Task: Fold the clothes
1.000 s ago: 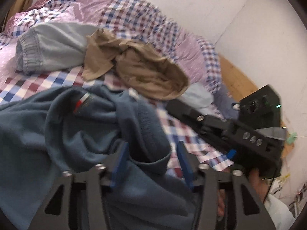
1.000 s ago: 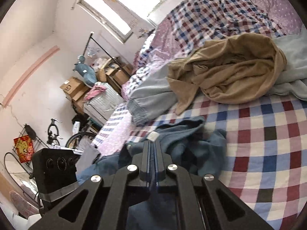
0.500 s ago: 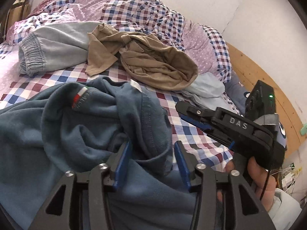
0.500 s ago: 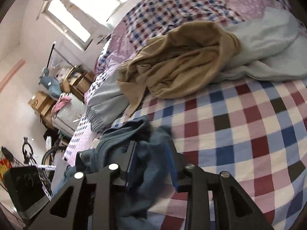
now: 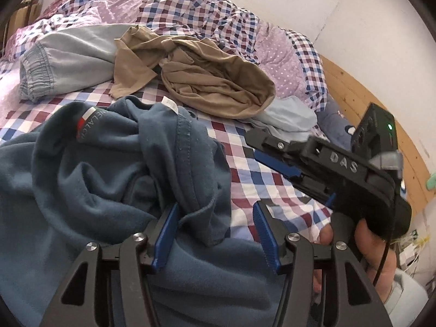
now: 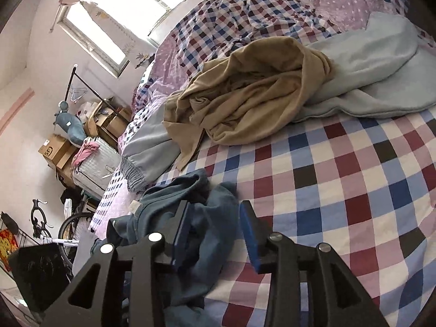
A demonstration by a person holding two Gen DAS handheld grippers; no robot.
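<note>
Left gripper (image 5: 215, 234) and right gripper (image 6: 214, 231) both spread wide, straddling rumpled teal fleece garment (image 5: 90, 179).

Daylight enters through the overexposed rectangular window (image 6: 120, 24), glare washing out its panes. Even, soft light across the checked bedsheet (image 6: 340, 179); shadows faint. Both views sharp centrally, strong fisheye bending, black vignette at corners.
</note>
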